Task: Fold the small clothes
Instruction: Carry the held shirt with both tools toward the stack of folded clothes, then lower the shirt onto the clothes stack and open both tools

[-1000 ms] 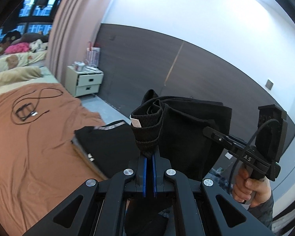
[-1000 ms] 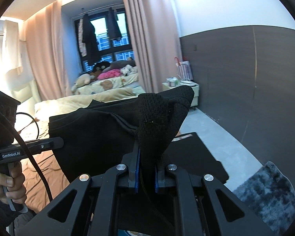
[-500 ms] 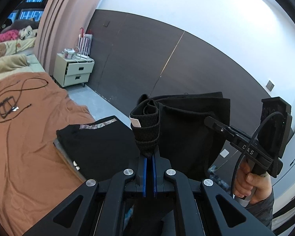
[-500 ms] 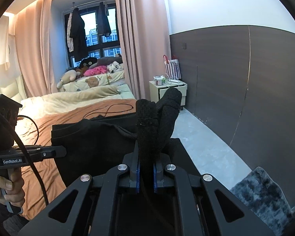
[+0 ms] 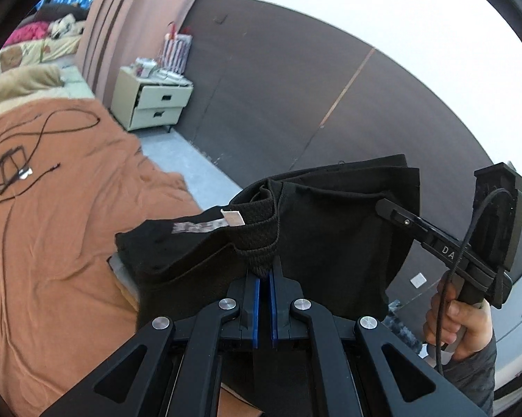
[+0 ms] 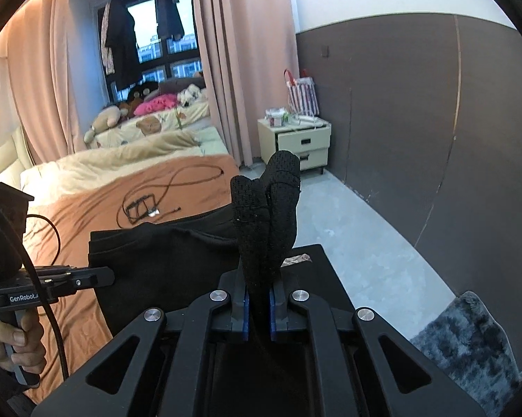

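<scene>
- The left tongs are clamped tight on a bunched edge of the black garment, its ribbed band squeezed between the blue pads.
- The right tongs are likewise pinched on another bunched part of the same garment, with a mesh-textured fold standing up above the pads.
- The garment hangs stretched between the two tongs, held above the bed near its foot-end edge beside the floor.
- In the left wrist view the right tongs appear at the far side of the cloth, gripped by the person's right hand; a cable runs down past the handle.
- In the right wrist view the left tongs reach into the cloth from the side, gripped by the person's left hand.
- Under the held garment, a folded black garment with a patterned strip lies flat on the bed's orange sheet, close to the bed's edge by the floor; whether the held cloth touches it I cannot tell.
- A tangled black cord with a small rectangular piece lies further up the orange sheet, well apart from the clothes.
- A cream nightstand stands on the floor against the dark wall panel, beside the pink curtain.
- A grey shaggy rug lies on the floor beside the bed.
</scene>
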The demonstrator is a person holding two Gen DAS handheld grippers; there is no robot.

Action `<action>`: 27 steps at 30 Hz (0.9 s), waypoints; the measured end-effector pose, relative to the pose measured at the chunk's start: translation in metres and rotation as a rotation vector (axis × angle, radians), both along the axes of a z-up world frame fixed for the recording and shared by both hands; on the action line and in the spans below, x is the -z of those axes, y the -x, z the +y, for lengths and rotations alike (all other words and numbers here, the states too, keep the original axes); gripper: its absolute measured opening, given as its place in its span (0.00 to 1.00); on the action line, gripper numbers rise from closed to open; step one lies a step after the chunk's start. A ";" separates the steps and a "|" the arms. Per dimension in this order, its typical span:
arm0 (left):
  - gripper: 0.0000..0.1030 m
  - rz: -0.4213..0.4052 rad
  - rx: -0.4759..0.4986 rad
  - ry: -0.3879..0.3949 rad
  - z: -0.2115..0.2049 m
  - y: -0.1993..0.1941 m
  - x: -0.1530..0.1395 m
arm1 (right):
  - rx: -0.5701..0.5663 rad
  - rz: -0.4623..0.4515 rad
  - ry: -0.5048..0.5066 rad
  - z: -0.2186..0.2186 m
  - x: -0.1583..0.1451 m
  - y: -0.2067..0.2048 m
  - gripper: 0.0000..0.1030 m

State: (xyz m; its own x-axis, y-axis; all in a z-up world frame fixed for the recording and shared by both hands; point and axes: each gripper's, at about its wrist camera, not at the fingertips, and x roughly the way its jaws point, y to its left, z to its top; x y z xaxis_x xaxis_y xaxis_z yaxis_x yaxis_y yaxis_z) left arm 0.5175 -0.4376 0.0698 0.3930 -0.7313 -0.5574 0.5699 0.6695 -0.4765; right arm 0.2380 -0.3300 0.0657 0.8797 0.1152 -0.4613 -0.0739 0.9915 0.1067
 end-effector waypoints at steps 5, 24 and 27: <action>0.04 0.067 -0.031 -0.005 0.004 -0.041 0.032 | -0.018 0.055 -0.002 0.021 0.015 -0.030 0.04; 0.32 0.367 -0.126 0.001 0.031 -0.087 0.145 | 0.078 0.287 -0.126 -0.015 0.044 0.019 0.48; 0.32 0.365 -0.112 -0.006 0.027 -0.075 0.148 | 0.092 0.298 -0.156 -0.027 0.050 0.031 0.48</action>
State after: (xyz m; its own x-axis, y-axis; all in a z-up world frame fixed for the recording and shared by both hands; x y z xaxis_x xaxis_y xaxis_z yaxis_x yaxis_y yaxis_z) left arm 0.5923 -0.4106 -0.0779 0.2451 -0.6915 -0.6795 0.2866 0.7212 -0.6307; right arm 0.2073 -0.3566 0.0161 0.7193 0.1307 -0.6823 0.0726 0.9626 0.2608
